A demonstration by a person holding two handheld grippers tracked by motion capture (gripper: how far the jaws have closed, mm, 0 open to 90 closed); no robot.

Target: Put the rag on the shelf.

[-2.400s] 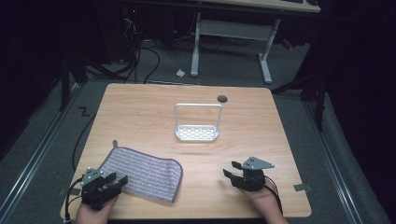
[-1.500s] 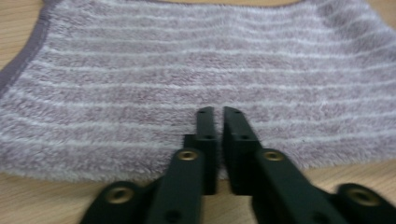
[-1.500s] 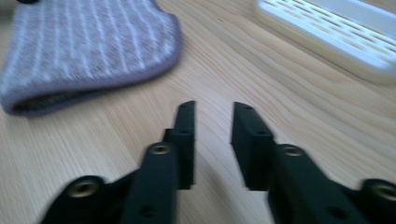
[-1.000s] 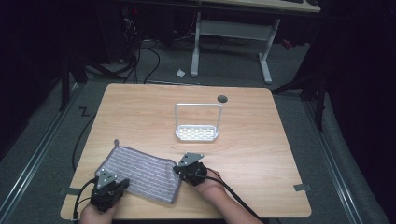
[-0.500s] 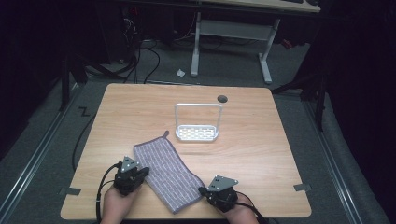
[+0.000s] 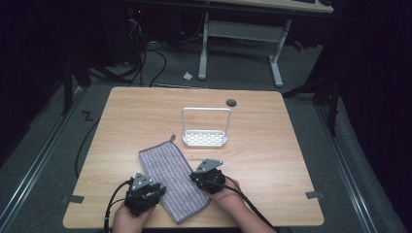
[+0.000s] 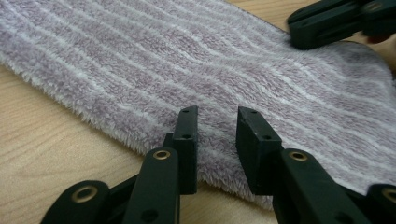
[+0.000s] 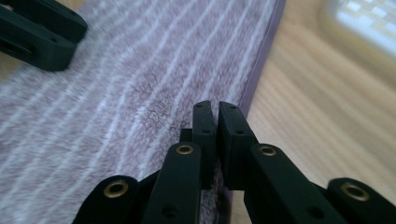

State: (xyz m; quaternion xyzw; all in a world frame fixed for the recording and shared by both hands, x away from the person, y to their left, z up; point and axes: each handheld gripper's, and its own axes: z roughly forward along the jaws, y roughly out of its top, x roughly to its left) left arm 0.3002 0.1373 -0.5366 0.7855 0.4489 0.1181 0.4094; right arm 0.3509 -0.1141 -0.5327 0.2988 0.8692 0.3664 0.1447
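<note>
1. The striped towel (image 6: 174, 182) lies flat near the front edge of the table (image 6: 272, 145), set diagonally between the two grippers. It looks soft, light and limp, so it will likely sag and fold when lifted.
2. The stitched hem and the corners seem the best places to pinch it.
3. The left gripper (image 7: 215, 140) has just been opening; its jaws stand apart over the towel's edge and press nothing.
4. The right gripper (image 8: 217, 122) is almost closed, pinching the pile beside the hem, and has only begun to loosen.
5. A white rack (image 6: 205, 127) stands behind the towel, apart from it.

Black fingers (image 7: 187, 140), brass rivets, trailing cables
</note>
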